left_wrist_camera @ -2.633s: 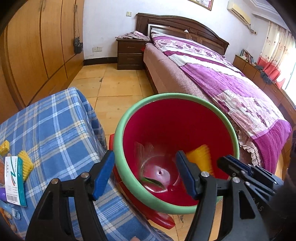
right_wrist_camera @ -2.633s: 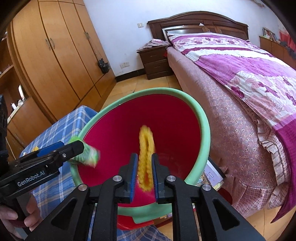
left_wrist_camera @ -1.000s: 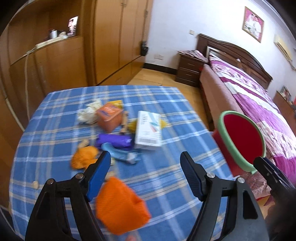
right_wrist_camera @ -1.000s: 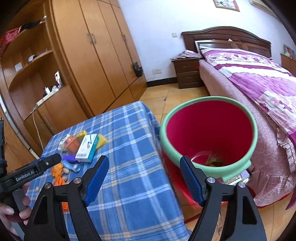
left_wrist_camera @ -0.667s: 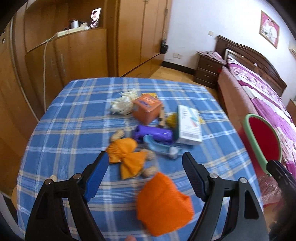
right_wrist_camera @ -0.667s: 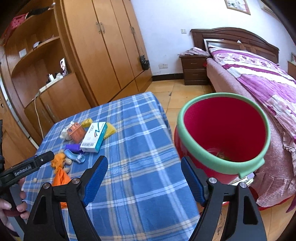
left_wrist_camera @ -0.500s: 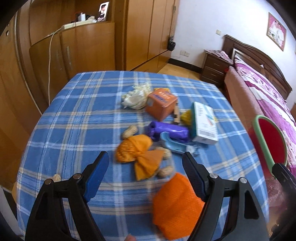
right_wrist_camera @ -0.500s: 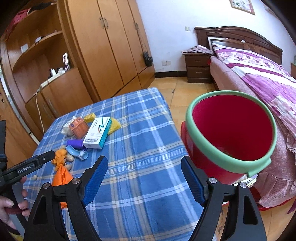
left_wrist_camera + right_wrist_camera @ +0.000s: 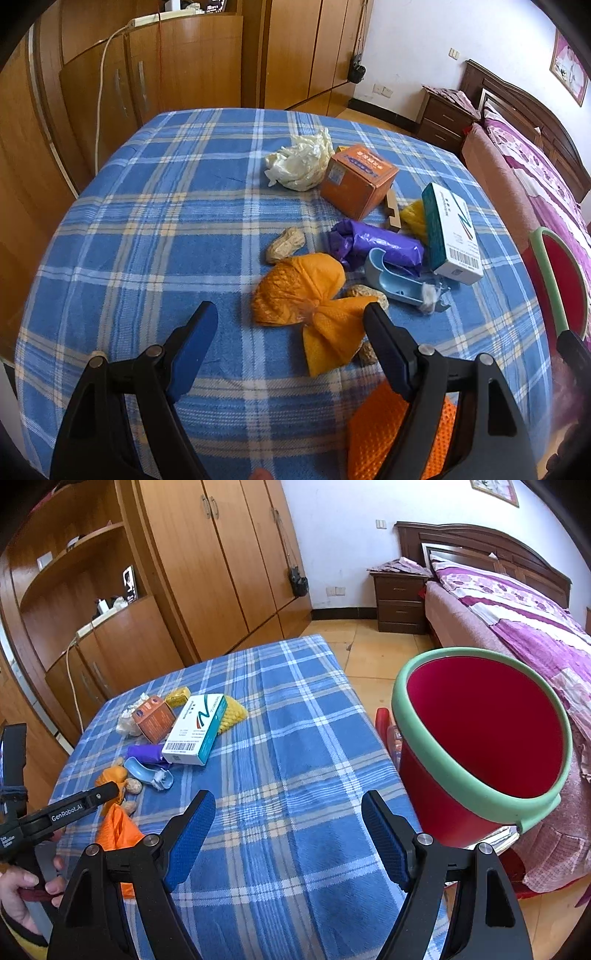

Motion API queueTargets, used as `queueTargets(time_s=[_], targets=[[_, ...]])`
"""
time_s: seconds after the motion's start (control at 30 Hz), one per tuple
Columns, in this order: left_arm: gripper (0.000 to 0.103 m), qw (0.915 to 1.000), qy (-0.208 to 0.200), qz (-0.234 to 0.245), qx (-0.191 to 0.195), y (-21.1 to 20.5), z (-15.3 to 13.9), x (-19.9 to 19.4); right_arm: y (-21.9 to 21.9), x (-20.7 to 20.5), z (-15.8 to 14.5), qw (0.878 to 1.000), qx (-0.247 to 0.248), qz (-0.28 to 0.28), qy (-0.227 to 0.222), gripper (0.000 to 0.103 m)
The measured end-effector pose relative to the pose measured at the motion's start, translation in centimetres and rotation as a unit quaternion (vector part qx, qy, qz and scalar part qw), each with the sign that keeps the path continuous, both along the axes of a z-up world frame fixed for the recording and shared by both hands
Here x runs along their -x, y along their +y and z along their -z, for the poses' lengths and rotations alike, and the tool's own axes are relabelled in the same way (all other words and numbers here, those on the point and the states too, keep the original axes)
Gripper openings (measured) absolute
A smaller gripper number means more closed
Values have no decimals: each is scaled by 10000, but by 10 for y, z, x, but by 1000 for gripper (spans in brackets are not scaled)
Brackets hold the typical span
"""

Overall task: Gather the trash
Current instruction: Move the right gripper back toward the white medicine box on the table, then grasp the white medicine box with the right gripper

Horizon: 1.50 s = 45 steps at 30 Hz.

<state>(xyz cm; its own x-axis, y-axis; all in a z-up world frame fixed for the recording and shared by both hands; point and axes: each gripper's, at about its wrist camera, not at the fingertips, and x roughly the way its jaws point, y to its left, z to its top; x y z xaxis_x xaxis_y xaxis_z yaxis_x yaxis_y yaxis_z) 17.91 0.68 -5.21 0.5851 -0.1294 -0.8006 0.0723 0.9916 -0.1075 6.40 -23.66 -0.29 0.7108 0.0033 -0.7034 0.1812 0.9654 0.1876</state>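
Surface: table under a blue plaid cloth, filling the centre and lower half of both views. Room: wooden wardrobes across the top left of the right wrist view, a dark nightstand and a bed with a purple floral cover at upper right, tan floor tiles between.

Trash lies in a loose cluster at centre right of the left wrist view. Crumpled white wrapper at the top of the cluster, touching an orange box. White and teal carton at right, tilted, resting over a yellow net. Purple wrapper lies beside a light blue plastic piece. Orange mesh bag, tied in the middle, is nearest the camera. Several peanut shells are scattered around it. A brighter orange net sits at the bottom edge, partly hidden by the finger.

Bin: red bucket with a green rim, right of centre in the right wrist view, just past the table's right edge.

Left gripper: jaws spread wide, holding nothing, above the cloth near the mesh bag. Right gripper: jaws equally wide, nothing in them, over bare cloth.
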Motion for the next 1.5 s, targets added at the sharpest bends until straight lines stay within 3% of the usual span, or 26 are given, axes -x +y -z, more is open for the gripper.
queueTargets(time_s=[0.13, 0.33, 0.4, 0.7, 1.13, 1.5], targets=[[81, 9999, 89, -48, 107, 1, 5, -3, 1, -3, 3, 10000, -8, -36, 44, 82], [67, 9998, 18, -4, 208, -1, 4, -3, 0, -4, 7, 9999, -50, -20, 102, 82], [52, 9995, -10, 105, 288, -3, 4, -2, -1, -5, 9, 9999, -66, -10, 121, 82], [12, 9984, -187, 177, 502, 2, -6, 4, 4, -6, 6, 9999, -14, -72, 118, 82], [11, 9973, -391, 130, 601, 12, -19, 7, 25, -23, -4, 9993, 76, -361, 41, 82], [11, 9963, -675, -259, 462, 37, -27, -7, 53, -73, -6, 9981, -192, -566, 180, 82]])
